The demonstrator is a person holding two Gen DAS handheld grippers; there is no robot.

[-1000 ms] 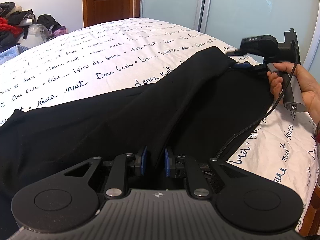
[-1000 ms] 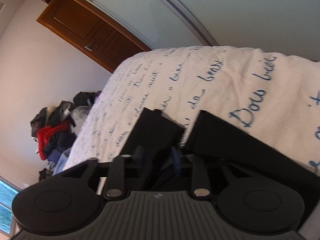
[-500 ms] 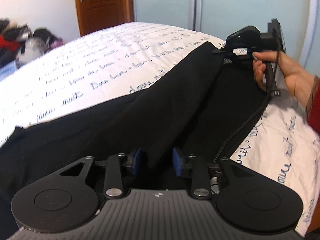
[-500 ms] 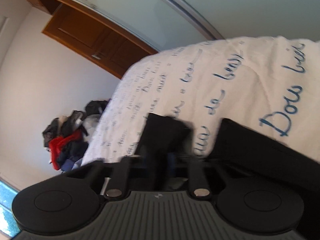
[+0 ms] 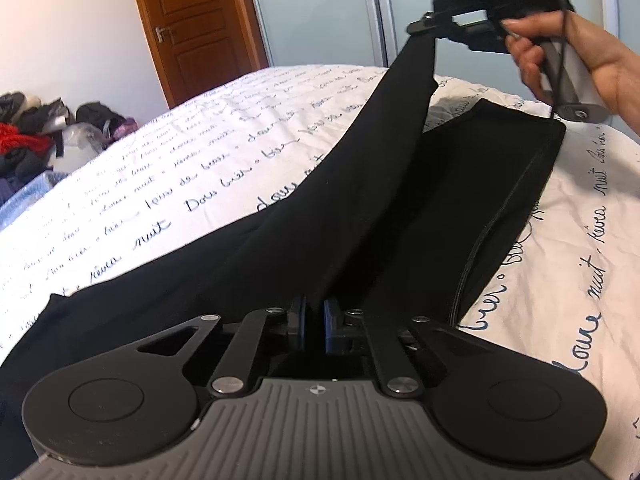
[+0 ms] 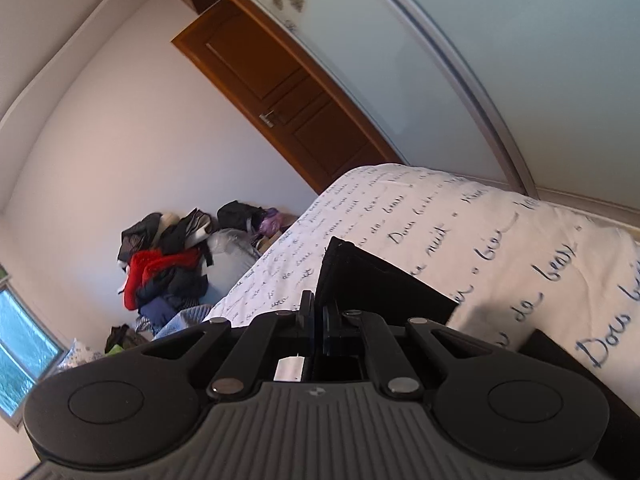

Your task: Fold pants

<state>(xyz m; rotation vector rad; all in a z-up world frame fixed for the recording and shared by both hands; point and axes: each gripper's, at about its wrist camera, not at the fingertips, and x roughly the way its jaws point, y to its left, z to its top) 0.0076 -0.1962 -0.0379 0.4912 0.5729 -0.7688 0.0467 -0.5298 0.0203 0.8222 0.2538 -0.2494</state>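
Left gripper [image 5: 314,320]: jaws have just closed, pinching black pants [image 5: 360,216] fabric between the pads, low on the lettered bed sheet [image 5: 168,184]. Right gripper [image 6: 316,320]: clamped on one pant-leg hem [image 6: 360,276], which is raised off the sheet; other leg flat beside.

Bed [image 5: 168,184] with white script-print cover ahead of tool. Wooden door [image 5: 196,28] beyond it, frosted sliding panels [image 5: 316,12] right, clothes pile [image 6: 168,268] left against white wall [image 6: 100,128]. Daylight from window [image 6: 24,344].
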